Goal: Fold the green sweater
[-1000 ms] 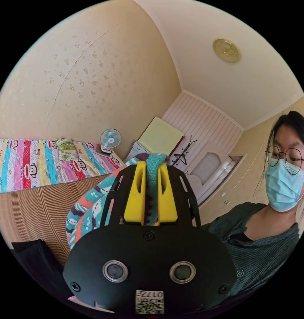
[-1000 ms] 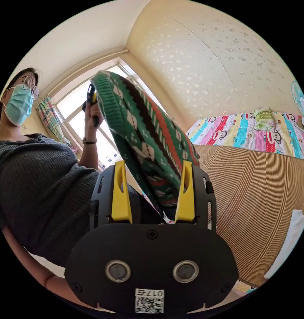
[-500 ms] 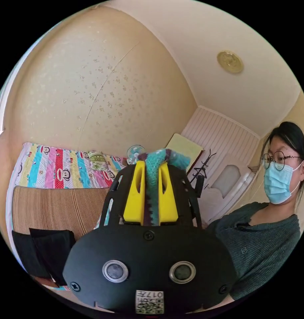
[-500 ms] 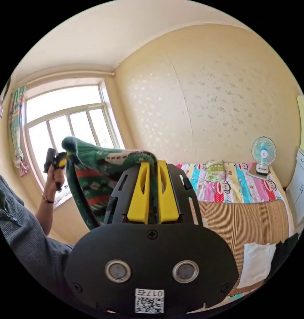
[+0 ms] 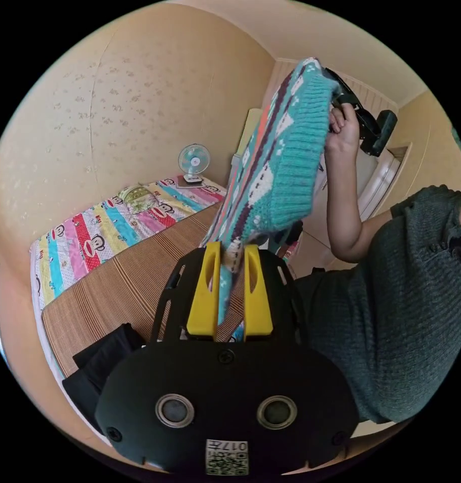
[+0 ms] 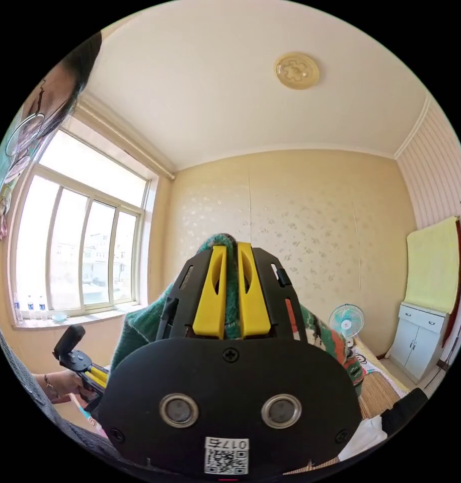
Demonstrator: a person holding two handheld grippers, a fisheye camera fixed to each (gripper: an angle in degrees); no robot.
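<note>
Sweater: the green sweater point(image 5: 271, 166) hangs in the air above the bed point(image 5: 125, 287), stretched between both claws.
Left claw point(image 5: 229, 261): pinching a knit edge.
Right claw point(image 6: 231, 292): clamped on ribbed knit.
Handling: soft, floppy, likely stretchy; hold it at hem or shoulders.

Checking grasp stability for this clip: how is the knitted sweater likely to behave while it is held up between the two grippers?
Probably floppy: the sweater hangs in a curve between the left gripper and right gripper. The thick ribbed knit probably grips well, as both pairs of jaws pinch it. It looks bulky, so it may sag and swing.
</note>
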